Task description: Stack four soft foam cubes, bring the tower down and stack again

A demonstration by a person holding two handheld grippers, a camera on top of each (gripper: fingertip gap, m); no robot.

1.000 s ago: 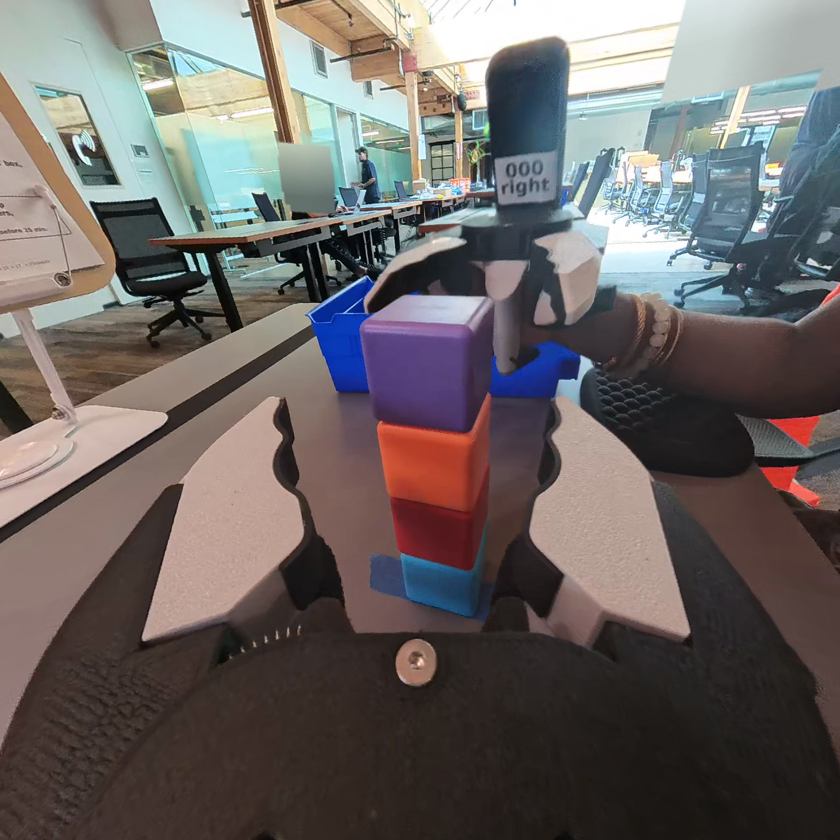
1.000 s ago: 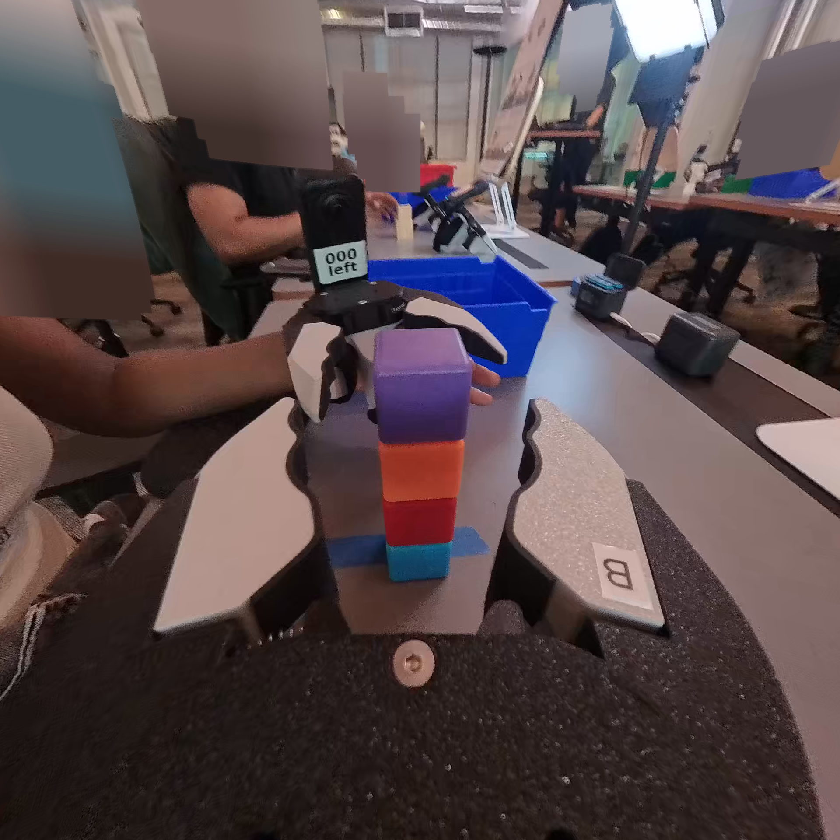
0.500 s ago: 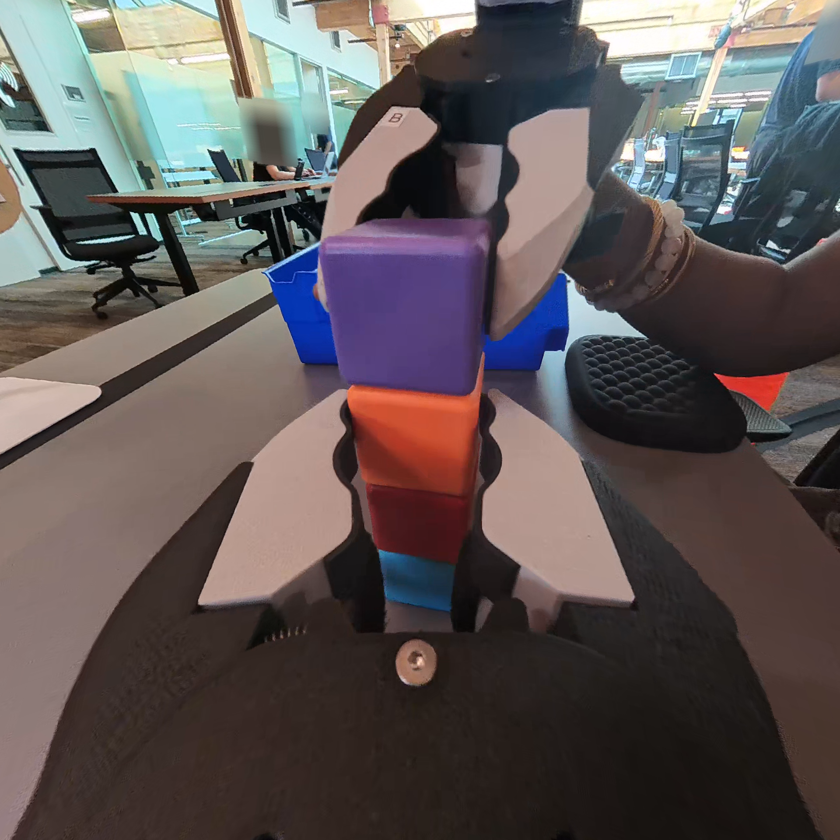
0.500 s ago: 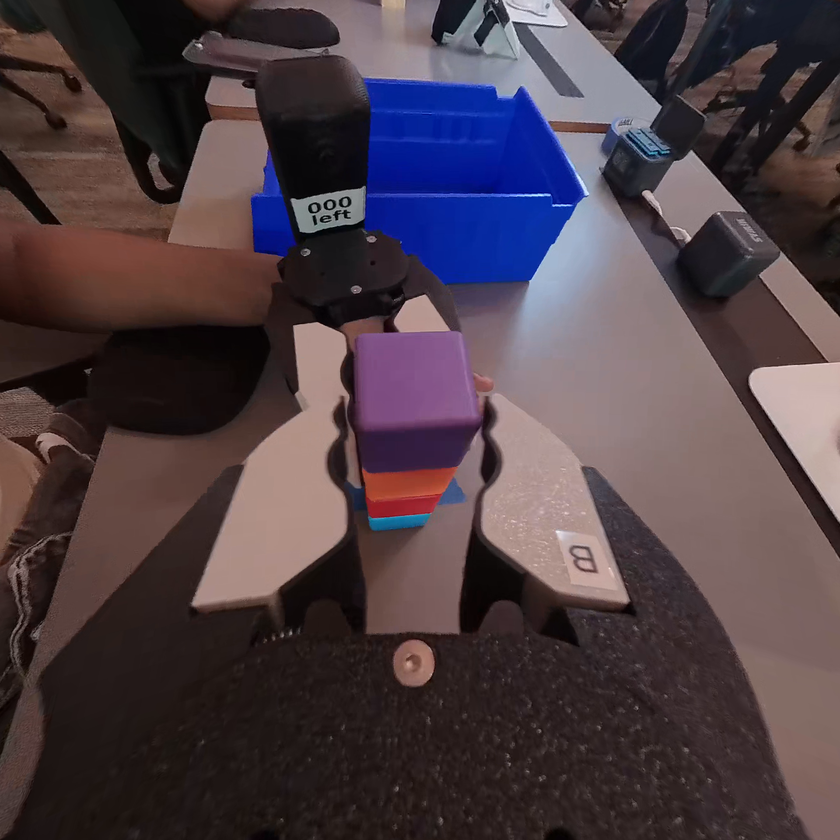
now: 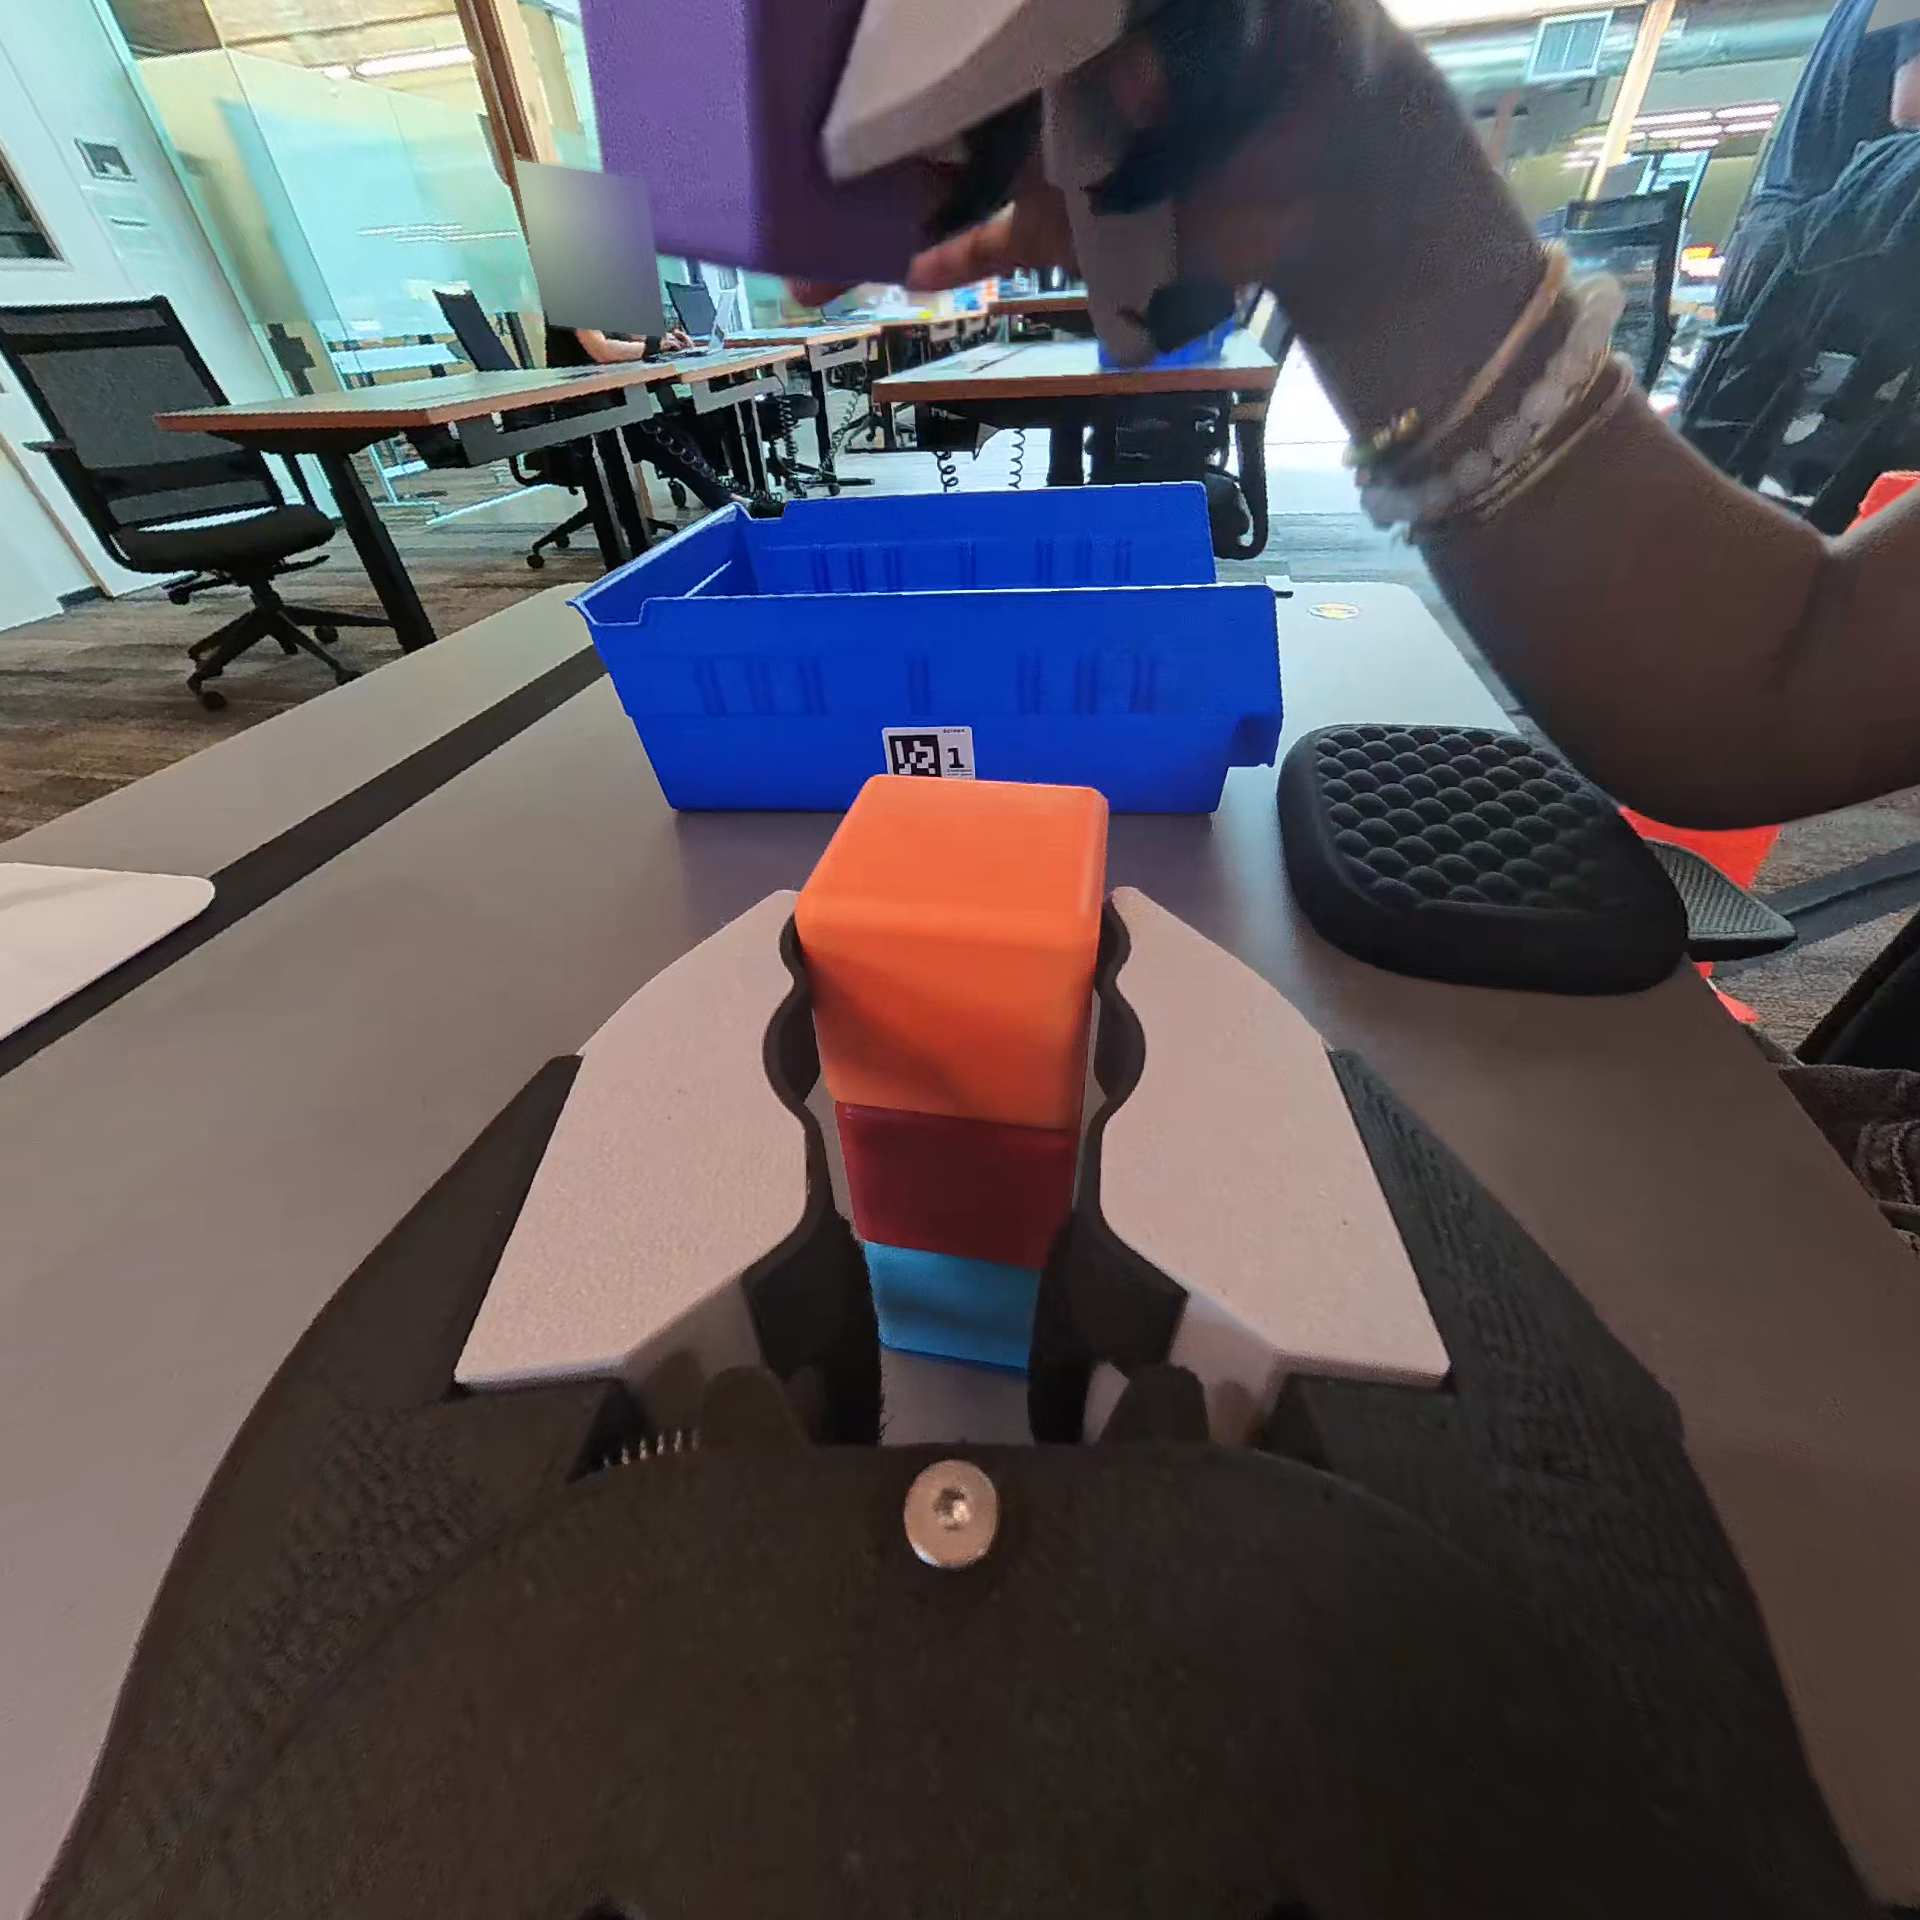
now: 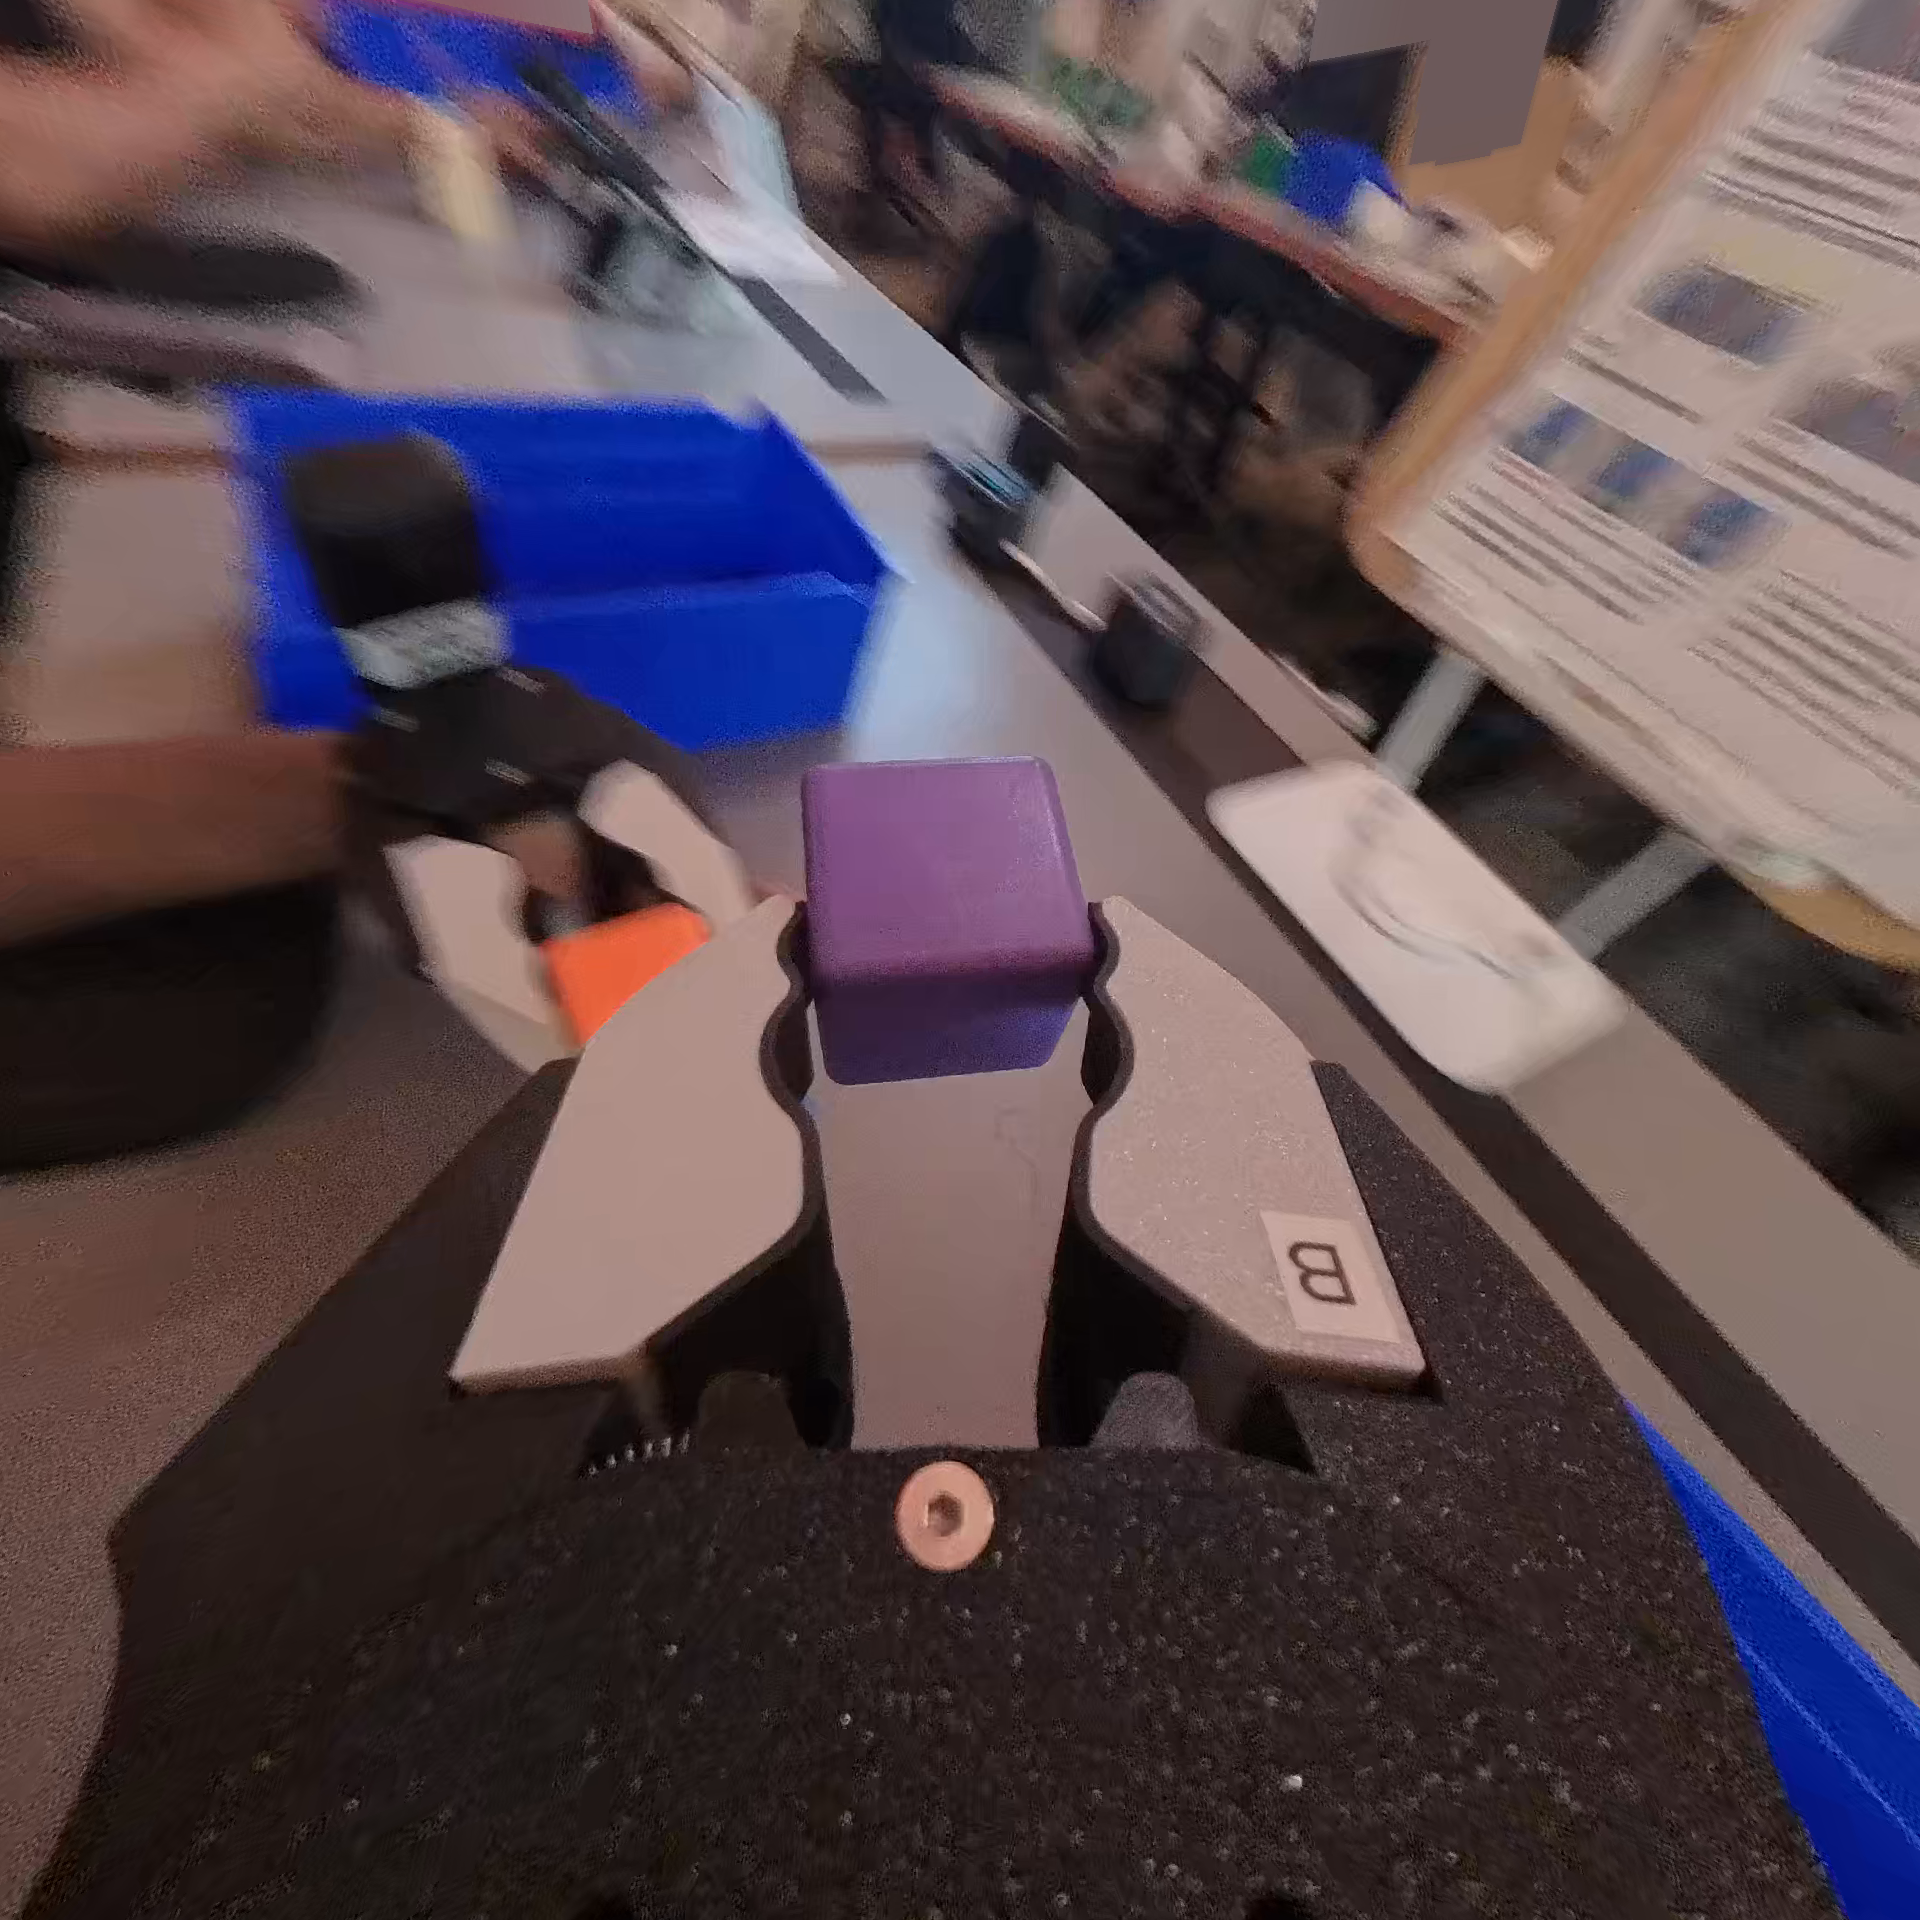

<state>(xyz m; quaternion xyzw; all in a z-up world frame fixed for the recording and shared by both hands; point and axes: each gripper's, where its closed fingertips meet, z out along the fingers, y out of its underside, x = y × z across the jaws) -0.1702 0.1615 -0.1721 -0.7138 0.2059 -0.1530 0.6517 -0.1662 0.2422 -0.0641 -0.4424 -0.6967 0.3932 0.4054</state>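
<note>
One blue bin [image 5: 935, 665] behind three stacked cubes [image 5: 951, 1081] shows nothing inside.

Left wrist view: low, close, facing blue bin [image 5: 935, 665] at 12 o'clock. Right wrist view: higher, angled down, blurred; both share bin, bench [image 5: 364, 987].

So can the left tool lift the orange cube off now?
Probably yes: the left tool is shut on the orange cube, and the purple cube is lifted clear in the right tool.
</note>
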